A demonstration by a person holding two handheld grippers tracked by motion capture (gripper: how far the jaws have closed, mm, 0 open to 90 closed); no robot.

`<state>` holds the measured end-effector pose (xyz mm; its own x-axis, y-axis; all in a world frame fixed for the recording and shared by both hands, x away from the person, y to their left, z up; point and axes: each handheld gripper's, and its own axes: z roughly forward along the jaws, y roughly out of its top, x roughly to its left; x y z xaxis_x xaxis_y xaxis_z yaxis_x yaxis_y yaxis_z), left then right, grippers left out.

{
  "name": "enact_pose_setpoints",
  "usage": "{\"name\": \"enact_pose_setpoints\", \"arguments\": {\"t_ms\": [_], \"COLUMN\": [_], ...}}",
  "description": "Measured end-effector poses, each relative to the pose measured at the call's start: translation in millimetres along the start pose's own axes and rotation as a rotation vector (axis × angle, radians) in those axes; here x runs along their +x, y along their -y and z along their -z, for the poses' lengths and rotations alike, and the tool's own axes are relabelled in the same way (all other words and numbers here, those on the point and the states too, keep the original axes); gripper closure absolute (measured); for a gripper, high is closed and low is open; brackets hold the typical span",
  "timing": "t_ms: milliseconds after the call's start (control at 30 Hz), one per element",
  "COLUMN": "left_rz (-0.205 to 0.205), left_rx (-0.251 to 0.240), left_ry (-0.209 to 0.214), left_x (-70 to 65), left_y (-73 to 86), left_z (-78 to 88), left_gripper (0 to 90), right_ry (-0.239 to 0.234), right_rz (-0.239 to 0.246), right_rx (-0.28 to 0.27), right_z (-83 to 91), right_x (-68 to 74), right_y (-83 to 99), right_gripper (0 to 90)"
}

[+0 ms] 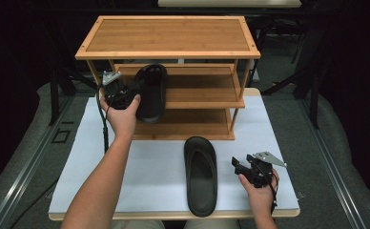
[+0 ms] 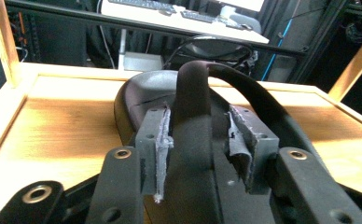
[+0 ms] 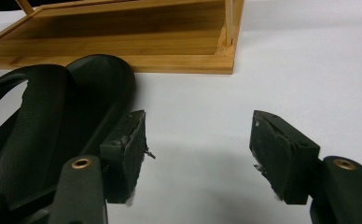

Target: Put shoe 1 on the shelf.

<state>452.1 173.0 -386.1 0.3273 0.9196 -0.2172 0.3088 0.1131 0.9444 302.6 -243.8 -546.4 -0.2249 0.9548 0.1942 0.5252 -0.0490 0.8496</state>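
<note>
Leftmost, one black slipper [image 1: 152,91] is set on the rack's [image 1: 168,36] middle shelf, its strap between the left gripper's [image 1: 134,88] loosened fingers. Further right, the other slipper [image 1: 200,174] lies on the worktop [image 1: 140,171] beside the right gripper [image 1: 239,165], whose fingers are spread around nothing.

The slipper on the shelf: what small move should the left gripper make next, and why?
Probably draw the left gripper straight back, off the strap. The slipper on the shelf already rests on the middle board of the rack, and the jaws stand apart on either side of its strap, with a gap at the right pad. The second slipper lies on the table beside the open right gripper.
</note>
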Motion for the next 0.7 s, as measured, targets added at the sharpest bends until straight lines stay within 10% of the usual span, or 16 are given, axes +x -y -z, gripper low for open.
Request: {"name": "enact_pose_setpoints", "arguments": {"t_ms": [533,700], "left_rz": [0.02,-0.06], "left_rx": [-0.025,-0.039], "left_ry": [0.191,0.179], "left_x": [9.6,12.4], "left_y": [22.6,41.7], "left_z": [71.7,99.4], "left_gripper": [48.2,46.9], "right_ry": [-0.009,-0.013], "right_rz": [0.083,0.095], "right_rx": [0.001,-0.026], "right_z": [8.6,12.2], "right_x": [21.3,28.0], "right_y": [-2.7,-0.6], "right_gripper": [35.4,35.4]}}
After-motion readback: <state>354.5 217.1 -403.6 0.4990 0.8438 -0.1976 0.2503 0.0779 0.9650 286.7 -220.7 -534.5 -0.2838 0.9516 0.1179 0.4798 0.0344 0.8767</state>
